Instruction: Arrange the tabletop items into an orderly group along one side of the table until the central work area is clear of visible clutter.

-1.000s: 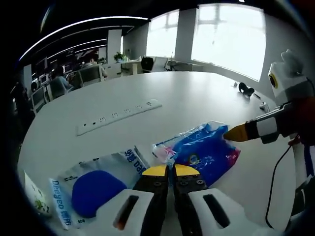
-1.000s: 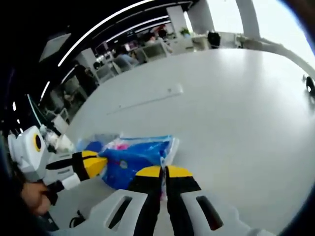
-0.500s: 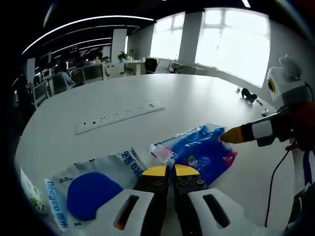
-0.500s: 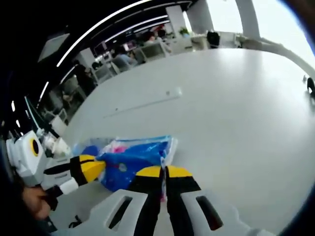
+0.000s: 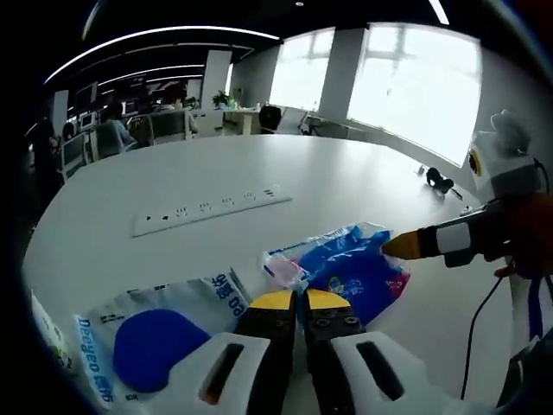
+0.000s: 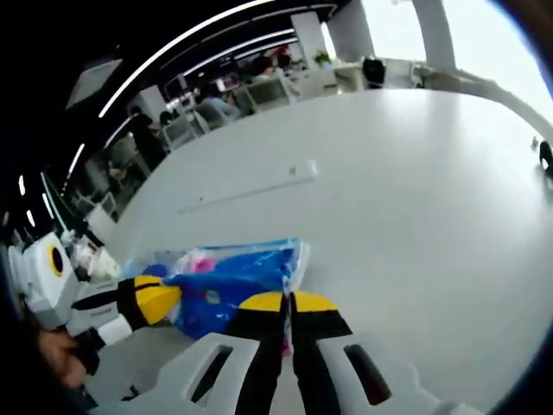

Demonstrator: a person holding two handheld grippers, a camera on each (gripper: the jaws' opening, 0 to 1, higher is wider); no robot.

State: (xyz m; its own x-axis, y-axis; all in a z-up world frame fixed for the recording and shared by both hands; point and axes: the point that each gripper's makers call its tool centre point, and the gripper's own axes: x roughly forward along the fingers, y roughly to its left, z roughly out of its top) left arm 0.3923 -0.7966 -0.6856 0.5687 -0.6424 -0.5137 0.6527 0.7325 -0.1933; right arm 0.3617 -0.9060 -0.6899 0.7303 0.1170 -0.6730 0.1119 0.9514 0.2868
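Observation:
A blue snack packet (image 5: pixel 352 270) with a pink and white corner lies on the white table (image 5: pixel 346 173), stretched between both grippers. My left gripper (image 5: pixel 294 301) is shut, its yellow tips pinching the packet's near edge. The right gripper (image 5: pixel 402 246) comes in from the right, shut on the packet's far end. In the right gripper view the same packet (image 6: pixel 229 281) runs from my right gripper (image 6: pixel 289 303), shut on its white edge, to the left gripper (image 6: pixel 164 298) at the left. A clear bag holding a round blue item (image 5: pixel 155 337) lies left of my left jaws.
A long white power strip (image 5: pixel 207 207) lies across the table beyond the packet, seen too as the power strip (image 6: pixel 251 186). A small dark object (image 5: pixel 439 181) sits near the far right edge. Office desks and chairs stand behind the table. A hand (image 5: pixel 527 238) holds the right gripper.
Both grippers stay shut on the packet. In the right gripper view the left gripper and the packet's left end have drifted slightly lower and left.

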